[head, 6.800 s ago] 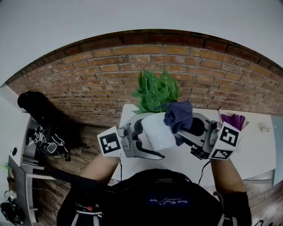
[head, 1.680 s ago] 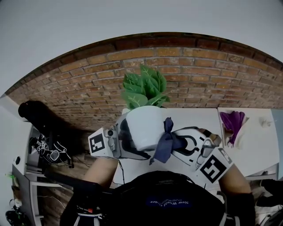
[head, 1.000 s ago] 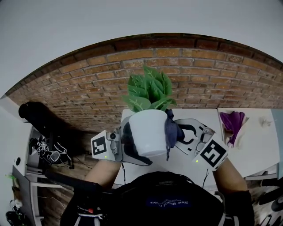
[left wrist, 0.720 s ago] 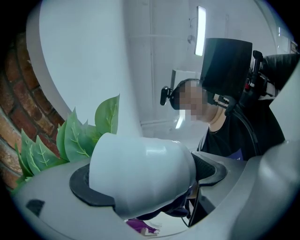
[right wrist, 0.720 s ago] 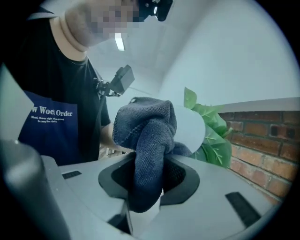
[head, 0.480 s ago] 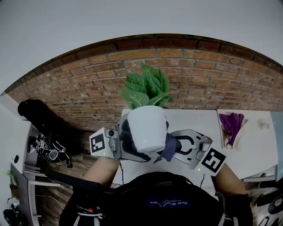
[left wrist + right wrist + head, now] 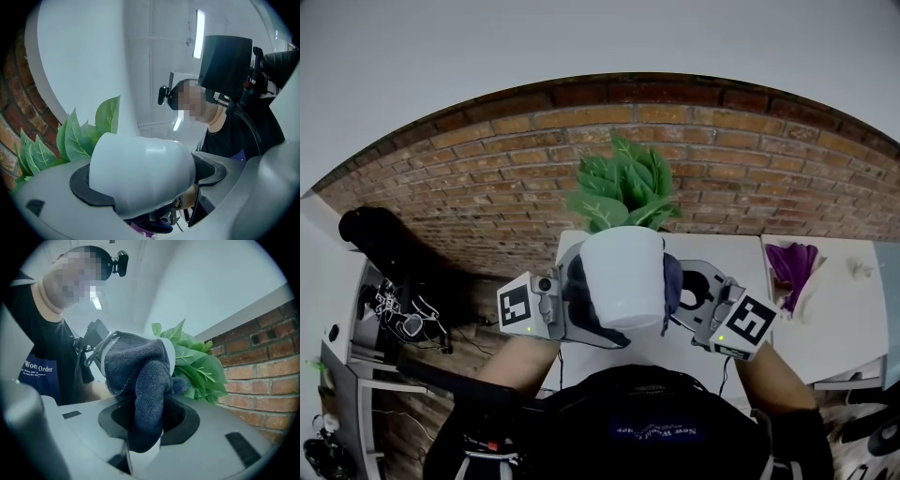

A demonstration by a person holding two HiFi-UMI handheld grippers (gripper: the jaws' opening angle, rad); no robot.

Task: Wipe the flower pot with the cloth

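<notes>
I've got the left claw point(image 7: 149, 186) clamped round the body of the white flower pot point(image 7: 623, 277), holding it up over the left end of the white desk point(image 7: 830, 314). Its green leaves point(image 7: 623, 192) stick out the top against the brick wall point(image 7: 478, 187). My right claw point(image 7: 149, 427) is pinched tight on the dark blue cloth point(image 7: 138, 364), which is bunched up and pressed against the pot's right side in the head view, and some purple thing point(image 7: 789, 261) lies further right on the desk, well apart from all this.
</notes>
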